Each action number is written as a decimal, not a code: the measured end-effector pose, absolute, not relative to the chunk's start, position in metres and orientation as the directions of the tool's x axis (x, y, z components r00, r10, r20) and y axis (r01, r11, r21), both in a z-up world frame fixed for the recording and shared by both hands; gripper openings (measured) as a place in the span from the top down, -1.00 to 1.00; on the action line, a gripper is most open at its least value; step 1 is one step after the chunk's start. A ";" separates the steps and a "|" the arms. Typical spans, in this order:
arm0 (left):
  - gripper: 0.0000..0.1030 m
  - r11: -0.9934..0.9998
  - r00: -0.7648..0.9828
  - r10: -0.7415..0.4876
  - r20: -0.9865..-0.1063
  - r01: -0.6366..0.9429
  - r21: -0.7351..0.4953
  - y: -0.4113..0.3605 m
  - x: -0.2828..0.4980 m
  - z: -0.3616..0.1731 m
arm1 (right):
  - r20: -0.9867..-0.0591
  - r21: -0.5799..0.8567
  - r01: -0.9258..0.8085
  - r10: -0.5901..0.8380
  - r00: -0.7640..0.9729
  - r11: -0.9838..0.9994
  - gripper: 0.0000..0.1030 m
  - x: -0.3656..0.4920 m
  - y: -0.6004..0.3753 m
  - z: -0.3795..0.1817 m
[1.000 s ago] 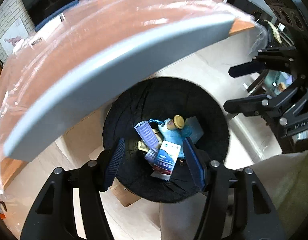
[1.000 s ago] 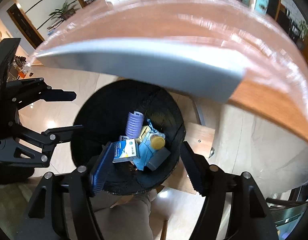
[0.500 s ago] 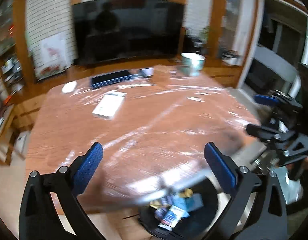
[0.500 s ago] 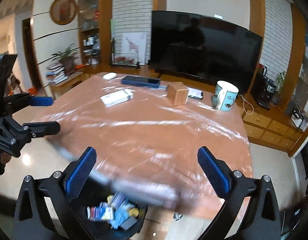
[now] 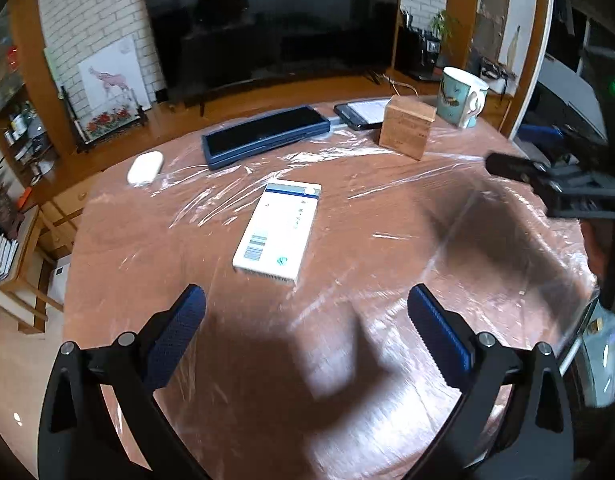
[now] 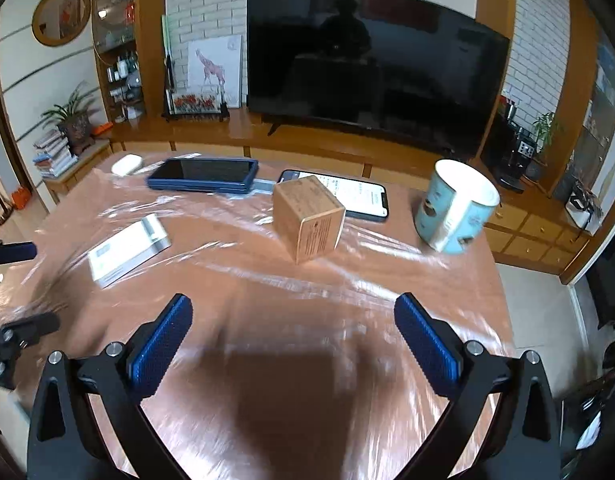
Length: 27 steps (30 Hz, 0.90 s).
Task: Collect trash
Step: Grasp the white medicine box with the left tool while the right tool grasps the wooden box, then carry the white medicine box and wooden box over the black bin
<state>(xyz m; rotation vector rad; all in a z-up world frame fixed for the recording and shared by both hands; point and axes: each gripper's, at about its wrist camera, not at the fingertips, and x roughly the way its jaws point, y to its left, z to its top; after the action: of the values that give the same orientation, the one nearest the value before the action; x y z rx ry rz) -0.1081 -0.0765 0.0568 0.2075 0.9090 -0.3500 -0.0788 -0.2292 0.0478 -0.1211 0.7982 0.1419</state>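
Note:
A flat white box (image 5: 277, 229) lies on the film-covered brown table (image 5: 347, 208); it also shows in the right wrist view (image 6: 127, 249). A small brown cardboard box (image 5: 406, 132) stands further back, also seen in the right wrist view (image 6: 309, 218). My left gripper (image 5: 305, 320) is open and empty above the table, just short of the white box. My right gripper (image 6: 293, 332) is open and empty above the table's near part, short of the brown box. The trash bin is out of view.
A blue case (image 5: 263, 136), a white mouse (image 5: 144, 167), a phone (image 6: 349, 194) and a light blue mug (image 6: 455, 208) stand along the table's far side. A TV (image 6: 371, 80) and low wooden cabinet lie behind. The right gripper (image 5: 555, 184) shows at the left view's right edge.
Both grippers have risen from over the black bin beside the table and now point across the tabletop. The bin has dropped out of view. Both stay open.

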 end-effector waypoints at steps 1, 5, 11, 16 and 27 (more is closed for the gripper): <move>-0.97 0.920 0.555 -0.214 -0.804 0.391 0.025 -0.077 -0.101 0.053 | -0.727 -0.059 -0.174 0.077 0.682 0.983 -0.93 -0.069 -0.229 0.044; -0.97 0.911 0.519 -0.218 -0.827 0.413 0.018 -0.080 -0.075 0.039 | -0.758 -0.071 -0.198 0.076 0.648 0.978 -0.93 -0.029 -0.228 0.028; -0.97 0.910 0.487 -0.218 -0.846 0.414 0.003 -0.082 -0.048 0.026 | -0.788 -0.072 -0.222 0.081 0.610 0.972 -0.93 0.015 -0.224 0.008; -0.74 0.906 0.473 -0.223 -0.852 0.422 -0.003 -0.085 -0.033 0.019 | -0.793 -0.038 -0.246 0.121 0.598 0.968 -0.90 0.037 -0.221 0.000; -0.02 0.898 0.462 -0.264 -0.847 0.438 -0.041 -0.087 -0.028 0.018 | -0.786 0.166 -0.273 0.294 0.544 0.948 0.09 0.043 -0.231 0.000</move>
<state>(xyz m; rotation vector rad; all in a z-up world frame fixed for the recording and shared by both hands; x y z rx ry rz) -0.0277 -0.0874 0.0179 0.1924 1.0020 -0.4346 0.0426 -0.2310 0.0000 0.0246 0.9374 0.3363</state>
